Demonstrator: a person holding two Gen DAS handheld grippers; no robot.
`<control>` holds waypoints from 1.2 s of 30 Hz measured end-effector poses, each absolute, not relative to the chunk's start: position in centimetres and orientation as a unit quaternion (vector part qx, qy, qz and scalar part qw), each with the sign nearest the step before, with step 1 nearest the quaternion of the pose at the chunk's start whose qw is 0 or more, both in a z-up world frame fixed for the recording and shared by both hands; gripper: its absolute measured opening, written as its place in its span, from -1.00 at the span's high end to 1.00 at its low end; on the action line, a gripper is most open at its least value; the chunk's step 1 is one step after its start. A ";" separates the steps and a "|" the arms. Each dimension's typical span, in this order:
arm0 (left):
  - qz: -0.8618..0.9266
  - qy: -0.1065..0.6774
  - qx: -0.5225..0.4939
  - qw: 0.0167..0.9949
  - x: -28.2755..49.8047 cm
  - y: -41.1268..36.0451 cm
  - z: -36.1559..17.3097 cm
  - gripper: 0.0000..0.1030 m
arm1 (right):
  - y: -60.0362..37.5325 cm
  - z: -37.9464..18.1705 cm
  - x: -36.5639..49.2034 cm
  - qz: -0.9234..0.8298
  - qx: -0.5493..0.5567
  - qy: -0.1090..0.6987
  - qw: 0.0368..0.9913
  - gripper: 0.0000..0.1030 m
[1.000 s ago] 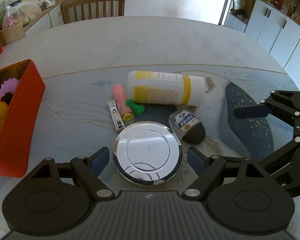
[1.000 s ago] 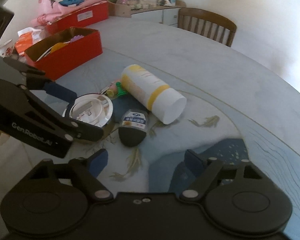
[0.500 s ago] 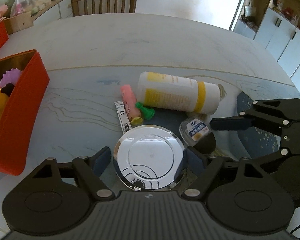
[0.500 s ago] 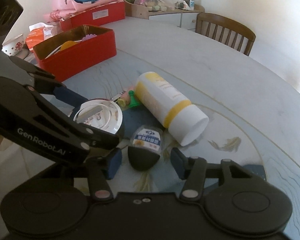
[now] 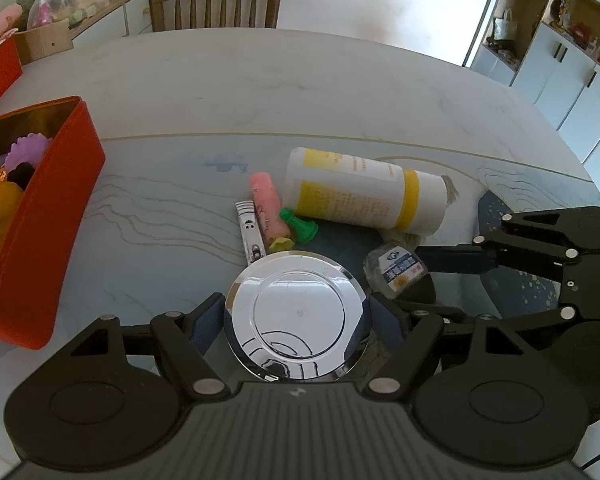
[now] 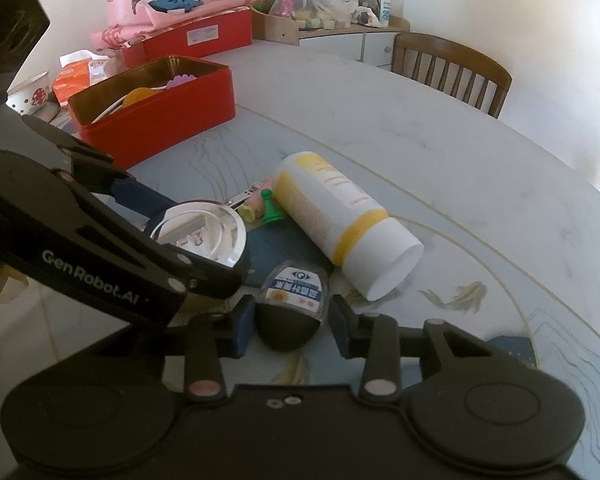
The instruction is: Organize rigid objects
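"GenRobot.AI" stands in white on the left hand-held gripper (image 6: 236, 236); the other labels are too small to read.

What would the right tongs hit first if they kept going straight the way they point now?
The small dark egg-shaped packet, already between the closing right tongs. Past it, probably the lying white-and-yellow bottle, though depth is hard to judge.

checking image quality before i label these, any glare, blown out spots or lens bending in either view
Left wrist view: the shiny metal lid mirrors the room, the doorway top right is blown out, and the table edge bows from the fisheye. Right wrist view: the wall at right is washed out, the corners go dark, and the near left tongs look oversized; the white bottle stays sharp.
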State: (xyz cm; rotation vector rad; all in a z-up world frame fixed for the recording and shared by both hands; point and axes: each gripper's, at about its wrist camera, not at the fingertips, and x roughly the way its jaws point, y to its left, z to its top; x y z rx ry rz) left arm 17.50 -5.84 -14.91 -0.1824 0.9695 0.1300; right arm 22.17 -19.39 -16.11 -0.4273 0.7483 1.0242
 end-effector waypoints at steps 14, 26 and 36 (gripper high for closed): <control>0.085 0.470 -0.108 0.872 15.7 -4.8 -14.3 -0.50 | -20.5 -14.6 21.4 0.433 -0.164 0.378 0.802 0.26; 0.089 0.447 -0.120 0.882 13.3 -3.8 -10.8 -0.50 | -20.2 -10.4 18.7 0.429 -0.152 0.366 0.812 0.26; 0.092 0.432 -0.122 0.889 11.2 -1.3 -7.8 -0.50 | -18.2 -6.9 16.3 0.441 -0.129 0.344 0.819 0.26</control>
